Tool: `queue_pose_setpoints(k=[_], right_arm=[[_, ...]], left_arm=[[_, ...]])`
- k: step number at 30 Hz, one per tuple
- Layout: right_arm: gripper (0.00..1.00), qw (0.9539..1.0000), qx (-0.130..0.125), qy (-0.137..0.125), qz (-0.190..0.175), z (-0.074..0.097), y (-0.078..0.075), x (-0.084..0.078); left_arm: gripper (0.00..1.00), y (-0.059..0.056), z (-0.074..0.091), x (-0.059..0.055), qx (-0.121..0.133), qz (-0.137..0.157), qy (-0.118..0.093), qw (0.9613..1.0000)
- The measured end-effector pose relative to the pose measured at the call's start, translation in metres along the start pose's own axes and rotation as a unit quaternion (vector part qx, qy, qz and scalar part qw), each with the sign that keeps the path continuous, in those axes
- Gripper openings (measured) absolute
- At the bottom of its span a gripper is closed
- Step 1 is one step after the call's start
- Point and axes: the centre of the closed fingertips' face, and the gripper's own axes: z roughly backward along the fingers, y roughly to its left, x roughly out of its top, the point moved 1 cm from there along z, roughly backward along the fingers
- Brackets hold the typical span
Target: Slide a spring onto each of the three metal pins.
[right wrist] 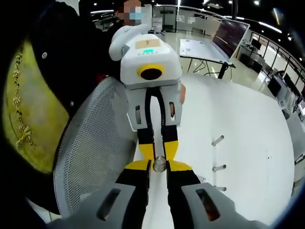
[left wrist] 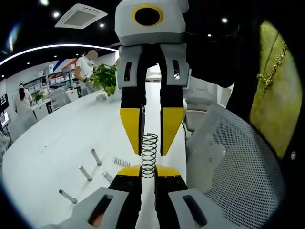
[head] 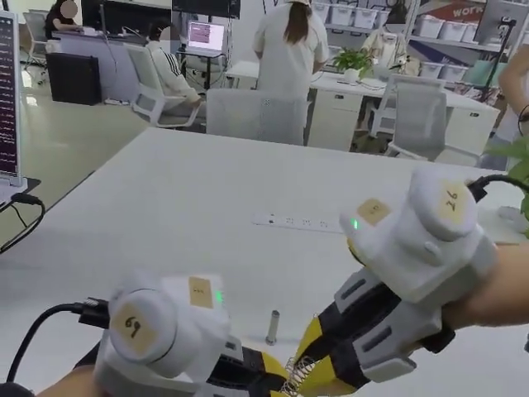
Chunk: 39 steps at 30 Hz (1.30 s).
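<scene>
Spring: silvery coil, being gripped at both ends in the air.
Loose springs: two, lying flat beside the pins.
Pins: three, standing bare in a row.

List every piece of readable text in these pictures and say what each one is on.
"69": round cap of the left hand-held gripper.
"76": round cap of the right hand-held gripper.
"wor", cut off: red sign above the shelves.
Too blurred or small: yellow stickers on both, the screen at left.

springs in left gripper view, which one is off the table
The spring held between the left gripper and right gripper; the other two lie on the table by the pins.
</scene>
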Motion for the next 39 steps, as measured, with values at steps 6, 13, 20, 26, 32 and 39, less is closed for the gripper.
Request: queue_pose_setpoints(k=[6,13,20,26,32,39], right_arm=[[0.12,0.9994,0.010,0.029,0.017,-0.0025,0.0019,-0.0008],[0.11,0.9977,0.020,0.055,0.033,-0.0067,0.0034,-0.0023],[0.10,0.9955,0.026,0.078,0.048,-0.0088,0.0030,-0.0051],[0.09,0.9950,0.027,0.081,0.052,-0.0094,0.0021,-0.0042],[0.09,0.9948,0.028,0.082,0.052,-0.0098,0.0023,-0.0052],[0.09,0.9945,0.027,0.086,0.055,-0.0101,0.0015,-0.0060]], left_arm=[[0.01,-0.0009,0.0004,0.0000,-0.001,0.003,0.001,1.0000],[0.01,-0.0029,0.0005,0.0007,-0.002,0.005,0.001,1.0000],[0.01,-0.0027,0.0005,0.0015,-0.001,0.008,0.000,1.0000],[0.01,-0.0025,0.0013,0.0014,0.001,0.013,-0.001,0.9999],[0.01,-0.0028,0.0011,0.0018,0.002,0.014,-0.002,0.9999],[0.01,-0.0027,0.0007,0.0020,0.003,0.014,-0.004,0.9999]])
